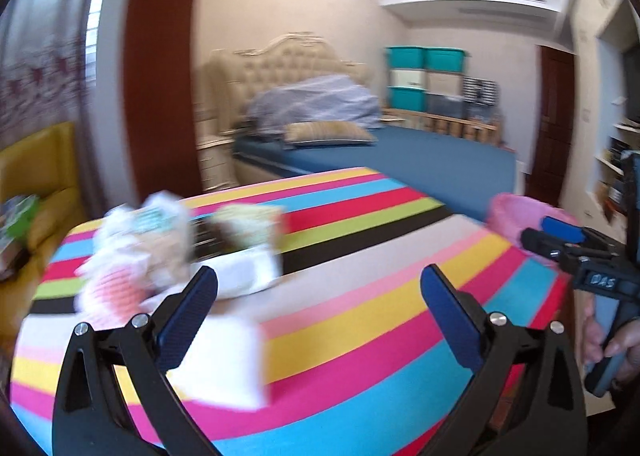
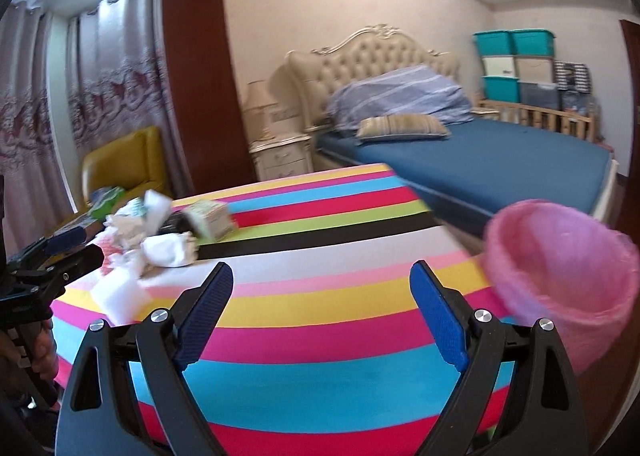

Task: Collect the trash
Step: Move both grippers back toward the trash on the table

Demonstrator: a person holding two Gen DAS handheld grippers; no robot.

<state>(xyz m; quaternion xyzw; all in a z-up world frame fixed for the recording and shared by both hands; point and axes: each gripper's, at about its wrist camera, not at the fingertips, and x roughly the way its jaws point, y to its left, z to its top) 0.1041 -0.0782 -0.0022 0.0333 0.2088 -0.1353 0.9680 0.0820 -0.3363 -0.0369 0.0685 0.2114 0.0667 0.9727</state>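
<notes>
Crumpled white trash [image 2: 160,248], blurred heap

A counter [image 2: 320,312] covered in a cloth of bright stripes carries a heap of trash near its far left corner: crumpled white paper [image 2: 168,250], a small printed carton [image 2: 210,220] lying tilted just beside it, and a dark item between them, too blurred to name. A flat white sheet [image 2: 120,296] lies at the left edge, nearer than the heap.
</notes>
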